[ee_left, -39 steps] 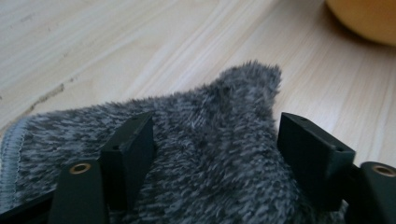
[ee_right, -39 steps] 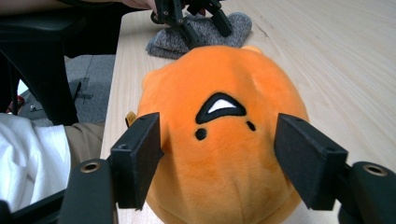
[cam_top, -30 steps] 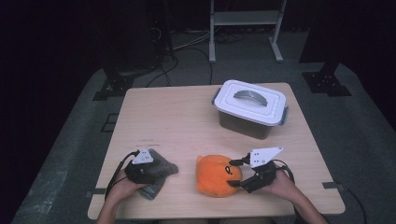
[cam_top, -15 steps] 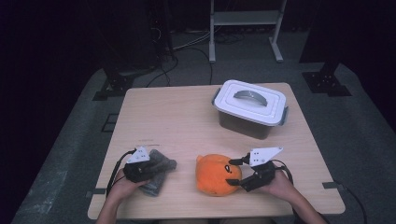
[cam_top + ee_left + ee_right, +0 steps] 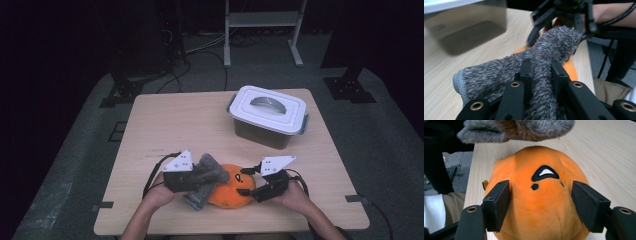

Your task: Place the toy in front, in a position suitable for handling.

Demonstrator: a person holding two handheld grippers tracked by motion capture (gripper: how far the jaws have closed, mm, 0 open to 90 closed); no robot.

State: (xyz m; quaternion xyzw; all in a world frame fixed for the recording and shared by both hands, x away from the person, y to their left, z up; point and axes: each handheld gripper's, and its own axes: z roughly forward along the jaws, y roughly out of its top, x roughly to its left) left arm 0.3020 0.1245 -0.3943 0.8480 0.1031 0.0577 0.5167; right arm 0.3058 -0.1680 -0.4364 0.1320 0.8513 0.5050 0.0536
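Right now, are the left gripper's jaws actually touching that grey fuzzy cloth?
Touching. In the left gripper view the left gripper has both black jaws pressed into the grey fuzzy cloth, pinching a fold between them.

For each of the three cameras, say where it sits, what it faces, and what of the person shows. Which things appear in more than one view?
High view: above the table, looking down; forearms, both grippers.
Left gripper view: on left gripper, facing its grey furry cloth.
Right gripper view: on right gripper, facing orange plush toy.
Shared: cloth and toy appear in all three.
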